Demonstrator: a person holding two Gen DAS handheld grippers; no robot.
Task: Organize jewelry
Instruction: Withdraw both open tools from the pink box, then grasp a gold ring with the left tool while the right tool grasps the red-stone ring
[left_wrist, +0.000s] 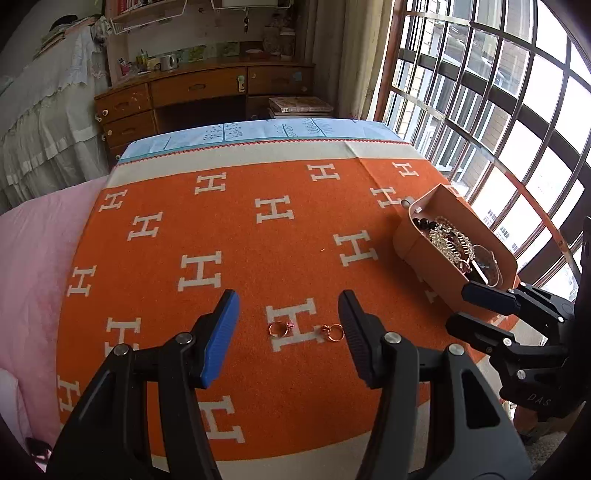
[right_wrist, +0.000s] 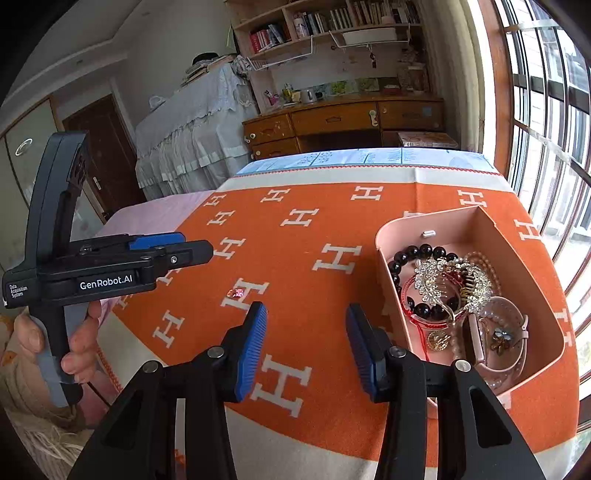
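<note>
Two small gold rings lie on the orange blanket (left_wrist: 243, 266): one ring (left_wrist: 279, 328) with a pink stone, the other ring (left_wrist: 332, 331) just right of it. My left gripper (left_wrist: 288, 325) hovers above them, open, nothing between its pads. A pink jewelry box (left_wrist: 417, 251) at the right holds bead bracelets, a sparkly brooch and a watch. In the right wrist view my right gripper (right_wrist: 306, 343) is open and empty, just left of the box (right_wrist: 524, 280). Only one ring (right_wrist: 235, 292) shows there, beyond the left finger. The left gripper (right_wrist: 195, 245) is at the left, held by a hand (right_wrist: 81, 343).
The blanket covers a bed, with pink sheet (left_wrist: 33, 266) showing at the left edge. A barred window (left_wrist: 498, 110) runs close along the right side behind the box. A wooden desk (left_wrist: 207, 92) stands beyond the far end.
</note>
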